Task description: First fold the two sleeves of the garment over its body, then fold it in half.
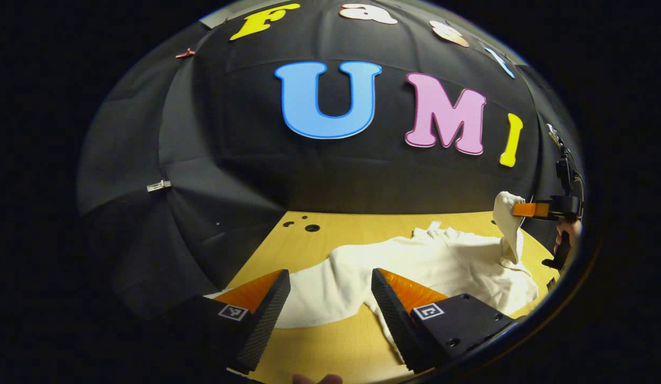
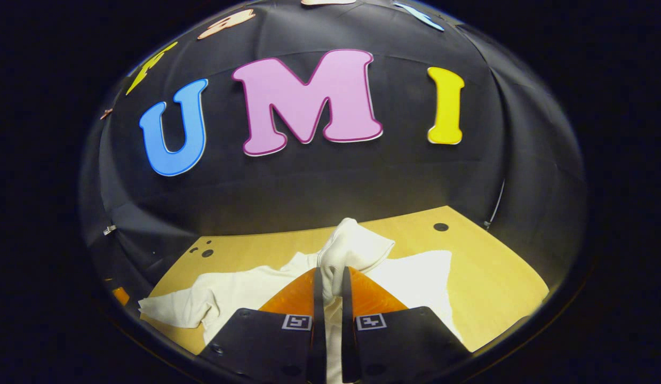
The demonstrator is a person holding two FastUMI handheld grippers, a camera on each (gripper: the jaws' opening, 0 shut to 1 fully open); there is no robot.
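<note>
A cream-white garment (image 1: 415, 266) lies spread on the wooden table (image 1: 319, 341). In the left gripper view my left gripper (image 1: 330, 293) hovers open above the near sleeve (image 1: 319, 296), with nothing between its fingers. At the far right of that view the right gripper (image 1: 527, 209) holds the other sleeve (image 1: 509, 224) lifted off the table, with a hand behind it. In the right gripper view my right gripper (image 2: 331, 288) is shut on that raised sleeve (image 2: 354, 248), whose cloth bunches up above the fingertips. The garment's body (image 2: 239, 293) stretches to the left below.
The table (image 2: 495, 282) has small round holes near its back edge (image 1: 311, 228) and one (image 2: 440, 226) at the back right. Black cloth walls close in the table at the back and on both sides.
</note>
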